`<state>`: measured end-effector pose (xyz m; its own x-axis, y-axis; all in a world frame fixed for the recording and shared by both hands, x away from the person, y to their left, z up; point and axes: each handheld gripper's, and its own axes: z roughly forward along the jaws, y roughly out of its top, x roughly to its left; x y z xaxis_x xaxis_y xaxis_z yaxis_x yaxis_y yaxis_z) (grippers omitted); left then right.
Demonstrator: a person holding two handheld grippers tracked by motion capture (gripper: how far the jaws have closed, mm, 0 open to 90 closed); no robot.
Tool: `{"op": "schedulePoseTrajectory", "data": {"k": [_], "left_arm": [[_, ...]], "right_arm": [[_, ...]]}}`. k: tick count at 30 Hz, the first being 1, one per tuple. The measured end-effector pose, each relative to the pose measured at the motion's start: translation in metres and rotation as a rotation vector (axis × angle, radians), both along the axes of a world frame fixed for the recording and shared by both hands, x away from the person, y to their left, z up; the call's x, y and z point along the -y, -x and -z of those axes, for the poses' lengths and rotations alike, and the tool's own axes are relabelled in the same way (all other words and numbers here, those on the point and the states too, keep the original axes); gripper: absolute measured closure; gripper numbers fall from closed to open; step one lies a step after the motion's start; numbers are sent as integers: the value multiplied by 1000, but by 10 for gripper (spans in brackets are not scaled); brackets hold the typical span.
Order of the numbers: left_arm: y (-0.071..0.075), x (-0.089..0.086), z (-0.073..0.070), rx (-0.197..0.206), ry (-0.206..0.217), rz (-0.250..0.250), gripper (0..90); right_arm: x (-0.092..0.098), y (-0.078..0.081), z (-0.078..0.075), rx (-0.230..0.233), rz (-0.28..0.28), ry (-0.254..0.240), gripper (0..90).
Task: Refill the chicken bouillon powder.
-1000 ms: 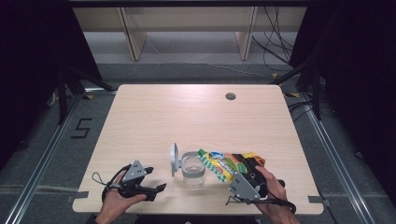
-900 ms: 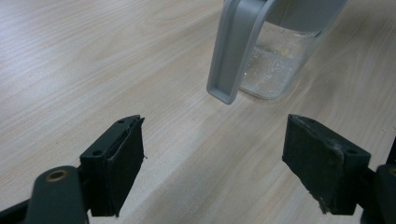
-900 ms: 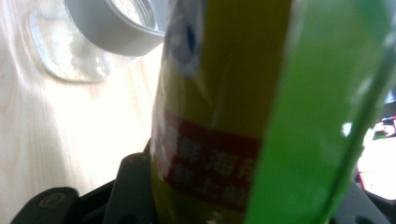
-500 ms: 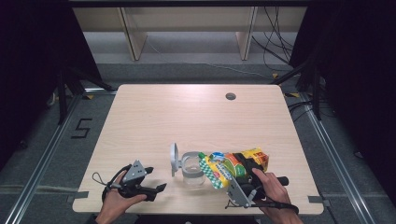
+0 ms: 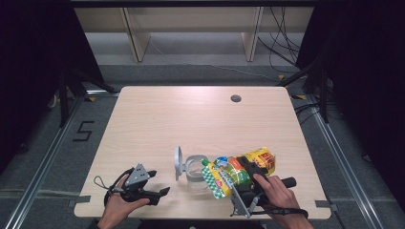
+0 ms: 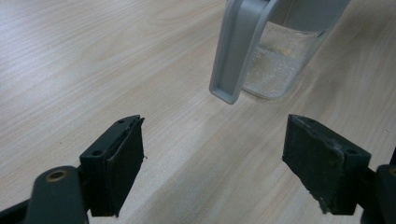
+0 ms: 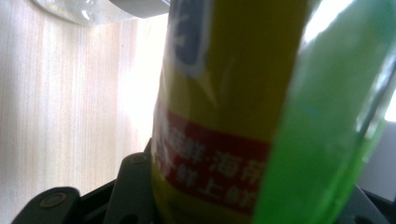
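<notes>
A clear jar (image 5: 195, 168) stands near the table's front edge with its grey hinged lid (image 5: 177, 162) flipped open to the left. My right gripper (image 5: 247, 183) is shut on a yellow and green snack bag (image 5: 239, 174), held tilted with its green end right beside the jar. In the right gripper view the bag (image 7: 243, 116) sits close between the jaws, and the jar's rim (image 7: 84, 9) shows at the top left. My left gripper (image 5: 160, 183) rests open on the table left of the jar, nothing between its jaws. In the left gripper view the jar (image 6: 280, 65) and its lid (image 6: 236, 51) lie ahead.
The wooden table (image 5: 191, 124) has a round cable hole (image 5: 235, 98) at the back right. Wooden shelving legs stand behind the table, and cables lie on the floor at the right. A floor mark shaped like a five (image 5: 84, 130) is at the left.
The right hand has rolled a little and the bag has tipped, its green end now lower beside the jar. The left gripper has not moved.
</notes>
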<state>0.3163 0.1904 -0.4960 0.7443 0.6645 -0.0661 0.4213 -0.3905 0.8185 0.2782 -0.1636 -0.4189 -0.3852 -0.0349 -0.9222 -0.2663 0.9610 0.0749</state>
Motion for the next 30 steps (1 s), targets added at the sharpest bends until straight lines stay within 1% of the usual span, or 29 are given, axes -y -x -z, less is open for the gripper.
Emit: {"op": "schedulePoseTrajectory", "data": {"k": [1, 2, 3, 4, 5, 6, 7, 8, 9, 10, 11, 12, 13, 14, 15, 16, 17, 18, 19, 21, 22, 23, 24, 25, 26, 27, 28, 29, 30], "left_arm": [[0, 0, 0, 1, -3, 4, 198], [0, 0, 0, 2, 4, 5, 198], [0, 0, 0, 2, 4, 5, 198], [0, 1, 0, 1, 4, 4, 198], [0, 1, 0, 1, 4, 4, 198], [0, 1, 1, -1, 11, 0, 198], [0, 1, 1, -1, 11, 0, 198], [0, 1, 1, 1, 13, -4, 198], [0, 1, 1, 1, 13, -4, 198], [-1, -1, 0, -5, -16, 1, 198], [-1, -1, 0, -5, -16, 1, 198], [0, 0, 0, -15, -13, -7, 198], [0, 0, 1, -11, -10, -9, 198], [0, 1, 1, -11, -3, -12, 198], [0, 1, 1, -11, -3, -12, 198], [0, 0, 1, -11, -9, -9, 198], [0, 0, 1, -11, -9, -9, 198], [0, 0, 1, -13, -9, -11, 198], [0, 1, 1, -15, 1, -16, 198], [0, 1, 1, -19, 7, -15, 198], [0, 1, 2, -18, 14, -12, 198], [0, 1, 2, -18, 14, -12, 199], [0, 1, 1, -25, -3, -18, 198], [0, 1, 1, -25, -3, -18, 198], [0, 1, 1, -25, -1, -17, 198], [0, 1, 1, -25, -1, -17, 198], [0, 1, 0, -32, -6, -12, 198], [0, 1, 0, -32, -6, -12, 198], [0, 1, 1, -26, -1, -13, 198]], "right_arm": [[-1, 0, 1, 5, -3, 16, 574], [-2, 1, 2, -1, 7, 24, 574], [-6, -2, -3, 42, -53, 128, 574], [-4, 1, 6, 0, 20, 29, 574], [-4, 1, 6, 0, 20, 29, 574], [-7, 0, 5, 14, 0, 93, 575], [-7, 0, 5, 14, 0, 93, 575], [-10, 0, 6, 24, -10, 125, 575], [-10, 0, 6, 24, -10, 125, 575], [-13, -1, 5, 40, -23, 171, 576], [-13, -1, 5, 40, -23, 171, 576], [-15, -2, 3, 51, -37, 202, 577], [-16, -4, 4, 61, -36, 222, 583], [-17, -5, 5, 69, -37, 229, 584], [-16, -6, 6, 79, -39, 221, 584], [-17, -7, 5, 73, -27, 230, 584], [-18, -7, 5, 80, -36, 238, 584], [-18, -7, 4, 80, -36, 259, 584], [-19, -9, 3, 105, -67, 275, 584], [-19, -8, 4, 104, -63, 268, 584], [-19, -9, 3, 105, -79, 296, 585], [-19, -8, 2, 101, -74, 301, 585], [-19, -8, 2, 98, -66, 306, 585], [-19, -6, 1, 89, -46, 309, 585], [-20, -8, 1, 96, -69, 309, 584], [-20, -8, 1, 96, -69, 309, 584], [-21, -10, 0, 98, -75, 324, 585], [-21, -10, 0, 98, -75, 324, 585], [-21, -12, -2, 91, -70, 352, 585]]}}
